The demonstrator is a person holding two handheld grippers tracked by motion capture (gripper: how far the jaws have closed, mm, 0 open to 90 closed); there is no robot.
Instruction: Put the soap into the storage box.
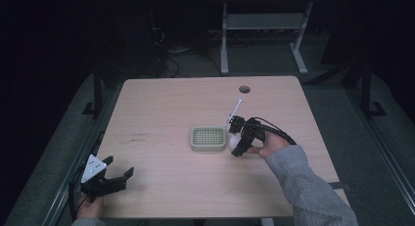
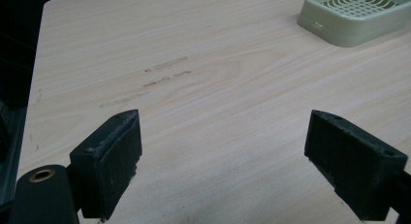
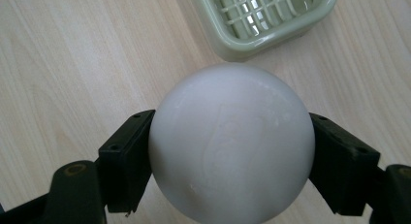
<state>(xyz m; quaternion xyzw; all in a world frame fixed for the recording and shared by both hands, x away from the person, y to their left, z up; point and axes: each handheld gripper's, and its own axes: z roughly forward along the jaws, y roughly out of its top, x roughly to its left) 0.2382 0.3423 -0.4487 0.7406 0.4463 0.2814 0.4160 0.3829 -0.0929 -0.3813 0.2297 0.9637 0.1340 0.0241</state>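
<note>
Work in hand: moving a white ball (image 3: 231,144), judged to be headed for the green tray (image 1: 208,139).
Right gripper (image 1: 239,138): jaws clamped on the ball, one on each side; it hangs just beside the tray's right edge, above the table (image 1: 161,103).
Ball: held between the jaws, just short of the tray's near corner in the right gripper view (image 3: 264,20); whether it rests on the table or is lifted, I cannot tell.
Left gripper (image 1: 117,174): jaws wide apart with nothing between them, at the near left corner of the table, well apart from the tray.
Done: the ball is gripped and brought next to the tray.
Left: carry it over the rim, set it on the grid, release.
Tray: nothing lies in it as far as seen.
</note>
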